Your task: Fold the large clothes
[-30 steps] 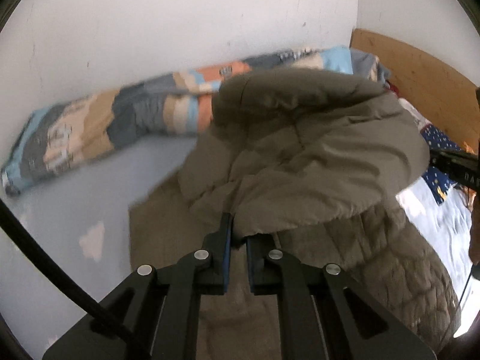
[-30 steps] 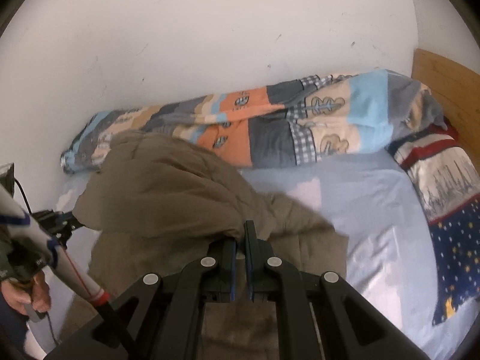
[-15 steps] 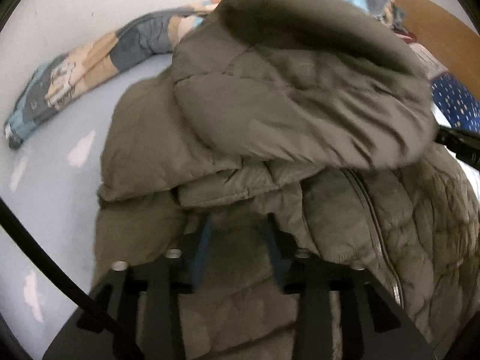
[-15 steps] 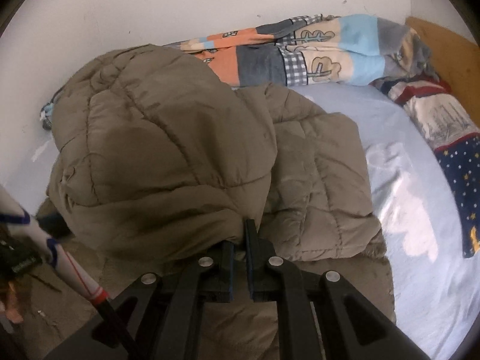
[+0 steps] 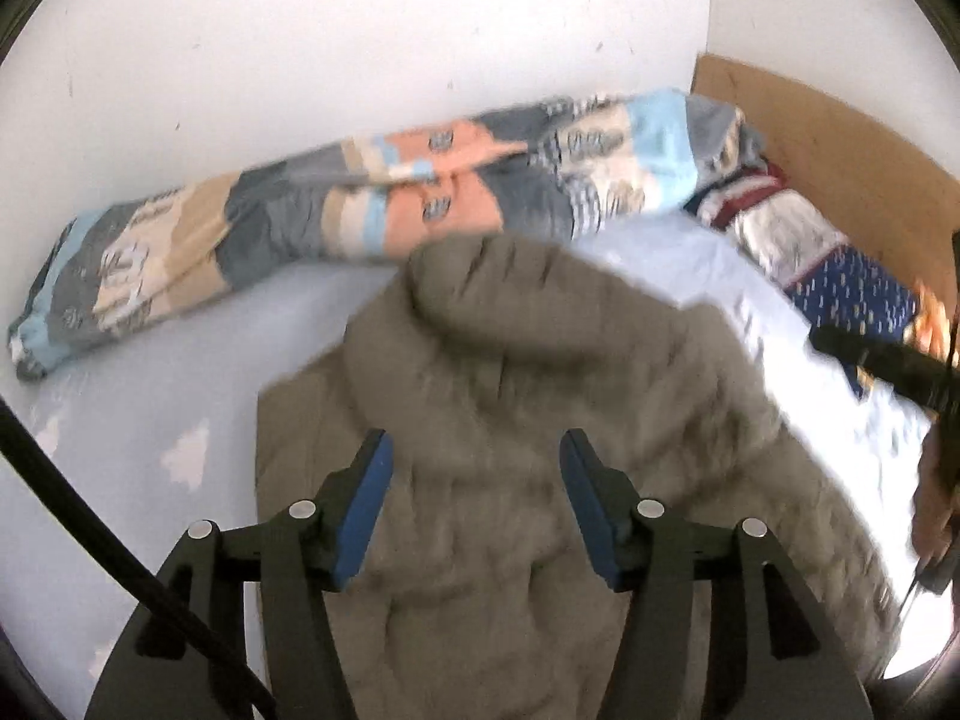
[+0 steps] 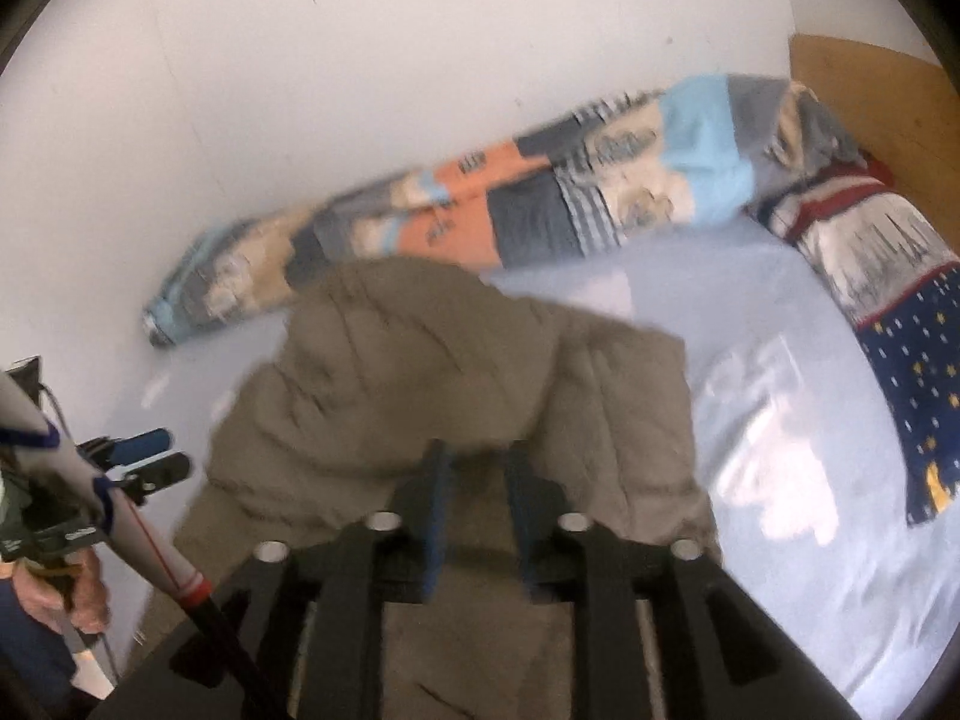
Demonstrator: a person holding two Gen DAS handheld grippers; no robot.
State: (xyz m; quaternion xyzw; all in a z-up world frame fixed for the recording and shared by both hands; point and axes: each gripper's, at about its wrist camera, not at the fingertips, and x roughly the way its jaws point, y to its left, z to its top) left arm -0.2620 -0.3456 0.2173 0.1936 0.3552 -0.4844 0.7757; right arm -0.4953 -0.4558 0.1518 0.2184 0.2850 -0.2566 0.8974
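An olive quilted hooded jacket (image 5: 516,396) lies on the light blue bed sheet (image 5: 138,420), with its hood end folded forward over its body. My left gripper (image 5: 474,456) is wide open and empty just above the jacket's near part. In the right wrist view the jacket (image 6: 420,372) lies in front of my right gripper (image 6: 477,468), whose jaws stand partly open with nothing between them. The left gripper also shows at the left of the right wrist view (image 6: 150,456).
A rolled patchwork quilt (image 5: 372,204) lies along the white wall at the back. A patterned pillow (image 6: 888,276) sits at the right by the wooden headboard (image 5: 840,138). A black cable (image 5: 90,516) crosses the lower left of the left wrist view.
Both grippers let go of the jacket and opened. They pulled back and up, and the folded-over hood part now rests on the jacket's body.
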